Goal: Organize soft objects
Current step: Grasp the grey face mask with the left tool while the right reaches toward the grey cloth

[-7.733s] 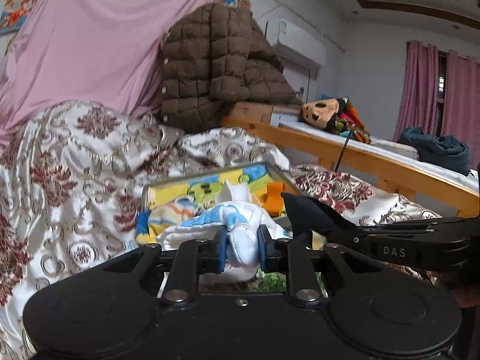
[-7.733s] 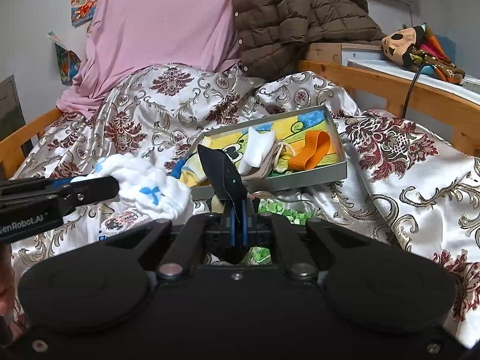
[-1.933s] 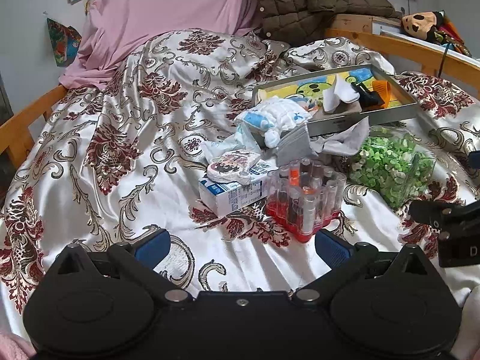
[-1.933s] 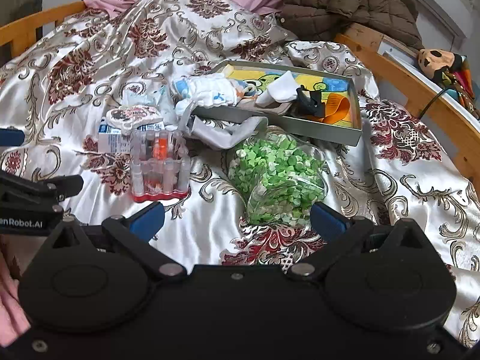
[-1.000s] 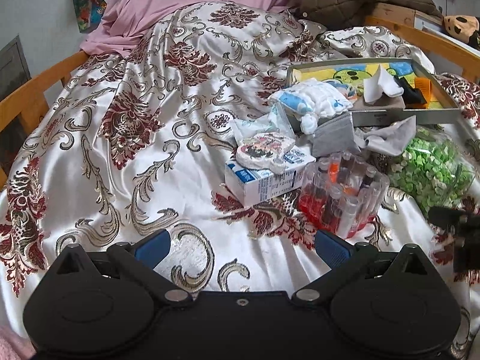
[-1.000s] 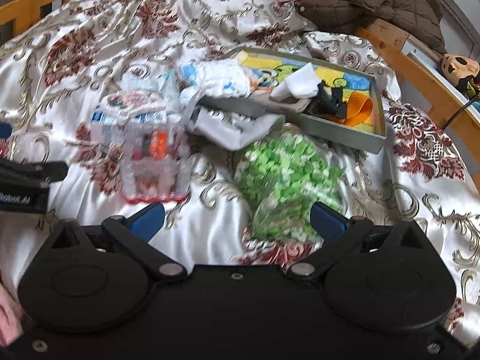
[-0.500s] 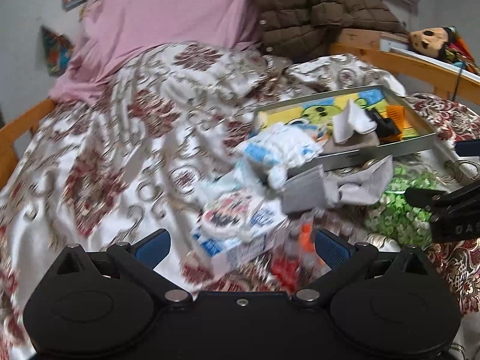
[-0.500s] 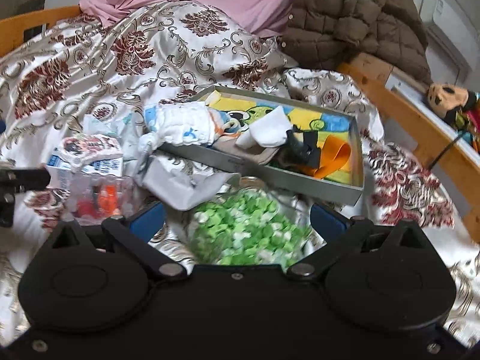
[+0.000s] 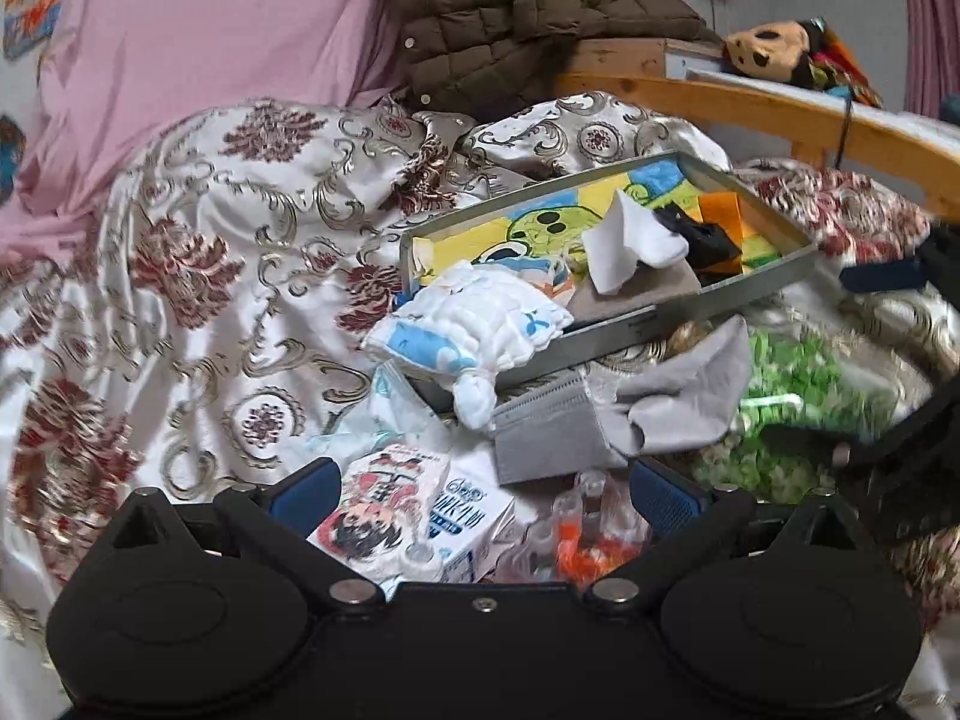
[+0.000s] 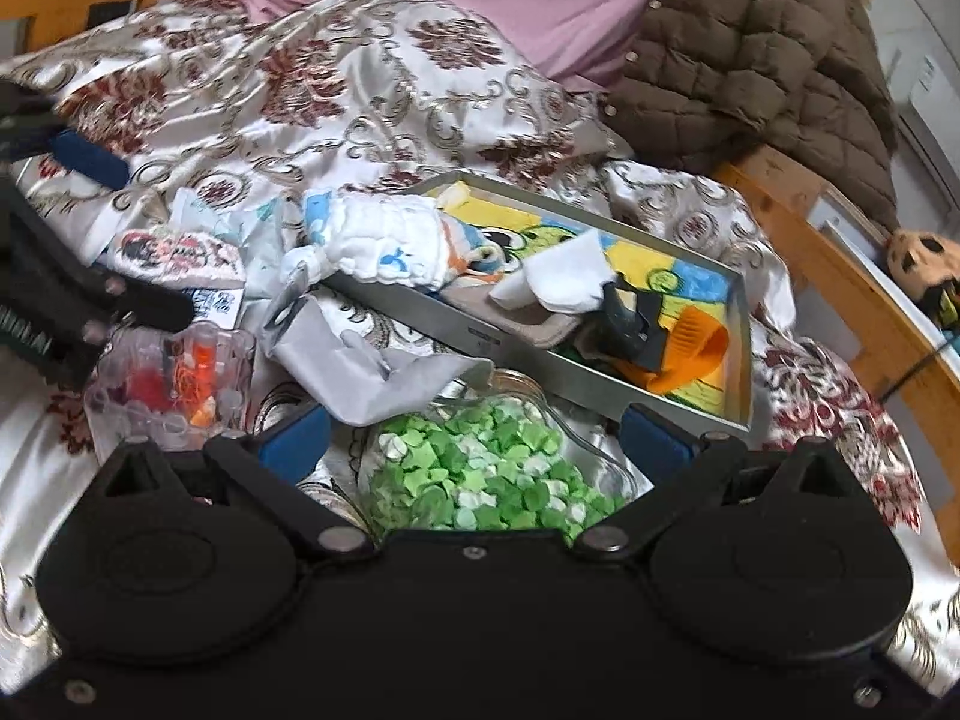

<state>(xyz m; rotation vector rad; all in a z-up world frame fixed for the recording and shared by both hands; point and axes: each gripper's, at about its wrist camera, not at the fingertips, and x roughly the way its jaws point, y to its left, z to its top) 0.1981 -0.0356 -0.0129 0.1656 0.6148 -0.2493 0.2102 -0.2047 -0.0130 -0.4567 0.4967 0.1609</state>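
A grey metal tray (image 9: 678,324) (image 10: 540,354) with a cartoon lining lies on the bed. In it are a white sock (image 9: 636,246) (image 10: 558,282), a black cloth (image 9: 696,237) (image 10: 630,318) and an orange piece (image 9: 720,204) (image 10: 690,354). A white-and-blue bundle (image 9: 474,324) (image 10: 384,246) hangs over the tray's near rim. A grey cloth (image 9: 660,408) (image 10: 360,372) lies on the bed in front of the tray. My left gripper (image 9: 480,495) is open over a milk carton. My right gripper (image 10: 474,435) is open over a bag of green pieces.
A milk carton (image 9: 462,516) with a cartoon pouch (image 9: 378,510) on it, a clear tube rack (image 10: 174,384) and a bag of green pieces (image 10: 480,474) lie in front of the tray. A brown jacket (image 10: 750,60), pink sheet and wooden rail (image 9: 750,108) border the bed.
Both grippers let go of their cloths, which now rest at the tray, pulled back, and have since moved forward again toward the grey cloth and tray, both staying open.
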